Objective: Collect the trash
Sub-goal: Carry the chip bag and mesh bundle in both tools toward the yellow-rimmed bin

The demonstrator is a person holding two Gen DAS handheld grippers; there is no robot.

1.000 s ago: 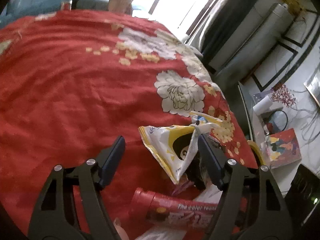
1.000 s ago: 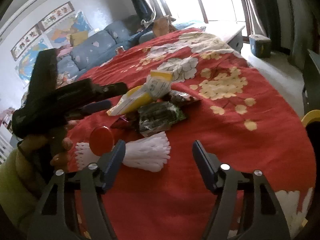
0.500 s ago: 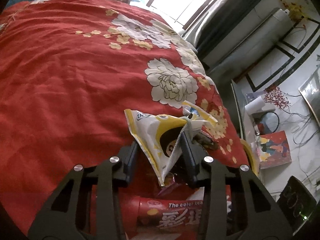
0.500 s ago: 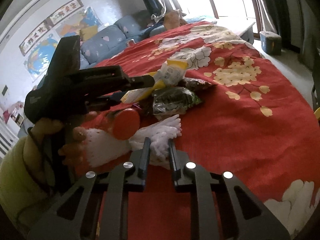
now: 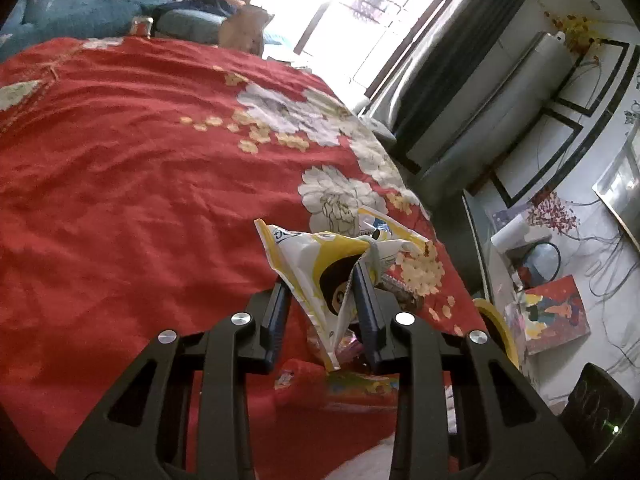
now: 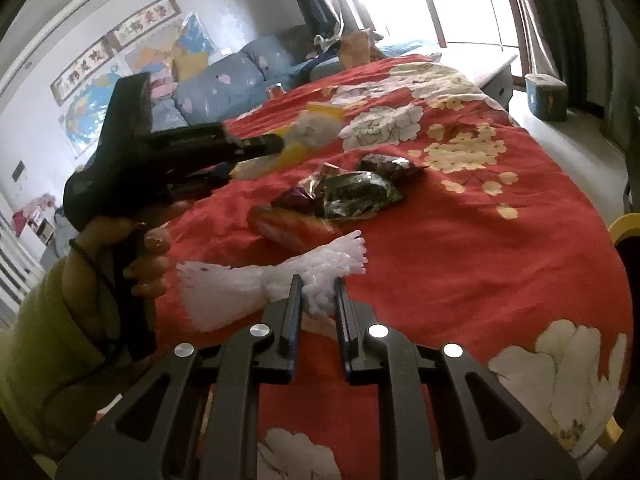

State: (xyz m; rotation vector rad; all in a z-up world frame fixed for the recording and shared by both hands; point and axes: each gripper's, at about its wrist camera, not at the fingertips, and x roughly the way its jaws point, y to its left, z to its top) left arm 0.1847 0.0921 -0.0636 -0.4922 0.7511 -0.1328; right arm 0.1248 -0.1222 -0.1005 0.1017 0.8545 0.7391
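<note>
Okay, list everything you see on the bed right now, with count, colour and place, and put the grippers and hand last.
Bedspread: one, red with white and yellow flowers, under everything.
Snack bag: one, yellow and white, pinched in the left gripper above the bedspread.
Foam net: one, white, near edge of the bed, one end between the right gripper's fingers.
Dark wrappers: at least two, dark green and brown, middle of the bed.
Red tube: one, lying between foam net and dark wrappers.
Sofa: one, blue, beyond the bed.
Left gripper: black, shut on the snack bag.
Right gripper: black, shut on the foam net.
Left hand: holding the left gripper's handle.
</note>
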